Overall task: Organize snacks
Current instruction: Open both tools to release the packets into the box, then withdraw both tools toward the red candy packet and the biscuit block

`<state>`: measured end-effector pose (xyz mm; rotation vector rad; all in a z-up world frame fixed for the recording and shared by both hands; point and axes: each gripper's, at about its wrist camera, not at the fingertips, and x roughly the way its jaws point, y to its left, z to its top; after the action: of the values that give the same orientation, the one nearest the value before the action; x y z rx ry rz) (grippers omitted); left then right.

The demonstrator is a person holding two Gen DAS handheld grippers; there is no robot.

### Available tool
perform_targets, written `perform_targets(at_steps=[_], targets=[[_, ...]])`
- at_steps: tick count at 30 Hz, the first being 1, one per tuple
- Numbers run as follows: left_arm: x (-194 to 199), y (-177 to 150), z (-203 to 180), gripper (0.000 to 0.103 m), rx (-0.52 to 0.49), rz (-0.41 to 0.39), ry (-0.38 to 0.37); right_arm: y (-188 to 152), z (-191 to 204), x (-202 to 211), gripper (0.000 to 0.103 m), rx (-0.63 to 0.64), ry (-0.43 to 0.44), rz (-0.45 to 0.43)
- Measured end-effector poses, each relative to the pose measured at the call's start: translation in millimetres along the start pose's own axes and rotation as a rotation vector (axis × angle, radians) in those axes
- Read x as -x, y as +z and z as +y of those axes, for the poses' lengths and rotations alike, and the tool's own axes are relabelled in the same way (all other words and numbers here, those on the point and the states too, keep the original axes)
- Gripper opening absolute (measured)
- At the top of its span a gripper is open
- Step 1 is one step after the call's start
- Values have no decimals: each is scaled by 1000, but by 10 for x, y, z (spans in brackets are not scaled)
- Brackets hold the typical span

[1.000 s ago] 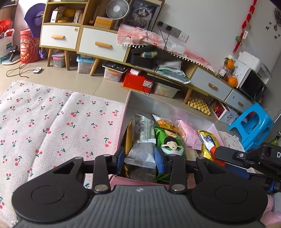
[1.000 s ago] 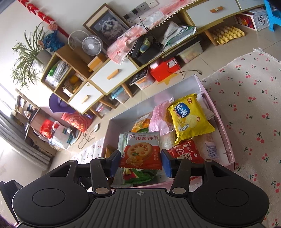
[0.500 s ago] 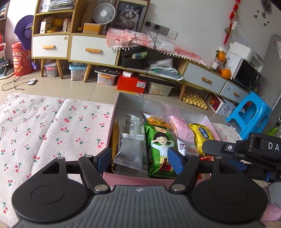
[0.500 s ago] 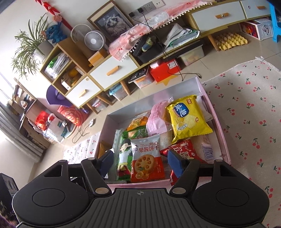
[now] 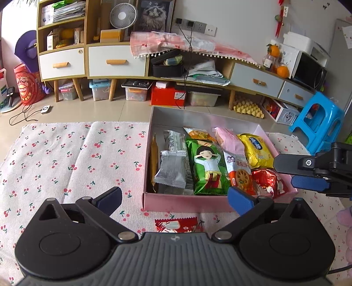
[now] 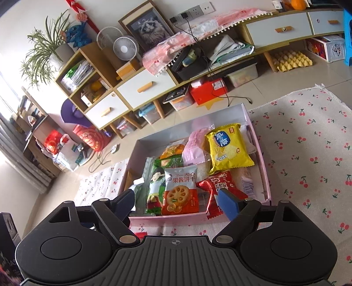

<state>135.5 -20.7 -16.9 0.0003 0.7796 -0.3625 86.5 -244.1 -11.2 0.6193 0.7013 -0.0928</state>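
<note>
The snacks sit packed in a pink box on the mat, ahead of and below both grippers. My left gripper hangs over the box's near wall with its jaws opening, already wide, nothing between the pads; the grey packet and the green packet with a cartoon girl lie just beyond them inside the box. My right gripper is over the near right part of the box, jaws also opening. The biscuit packet lies in the gap between its fingers but neither pad touches it. The red foil packet lies against the right finger; I cannot tell whether they touch.

Labels: the biscuit packet reads 果酱饼干 over a picture of a round biscuit. The yellow chip bag shows "ARD" upside down. A pink packet lies beside it; its print is too blurred to read.

A small red wrapper lies on the mat just outside the near wall.

Surface: white mat with a cherry print, on a tiled floor. Behind it a low wooden cabinet with white drawers, a small fan, a framed cat picture, and a blue stool to the right.
</note>
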Motion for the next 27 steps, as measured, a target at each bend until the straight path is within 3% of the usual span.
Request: perform_targets(at_steps=[7, 10, 19, 27], targets=[[91, -128, -5, 102, -49, 33, 30, -106, 6, 118, 86, 69, -44, 24], [140, -180, 31, 102, -45, 42, 31, -170, 2, 186, 95, 92, -67, 30], [280, -388, 153, 102, -70, 55, 46, -362, -13, 298, 95, 227, -146, 62], [287, -660, 206, 102, -58, 109, 13, -661, -72, 247, 95, 354, -189, 135]])
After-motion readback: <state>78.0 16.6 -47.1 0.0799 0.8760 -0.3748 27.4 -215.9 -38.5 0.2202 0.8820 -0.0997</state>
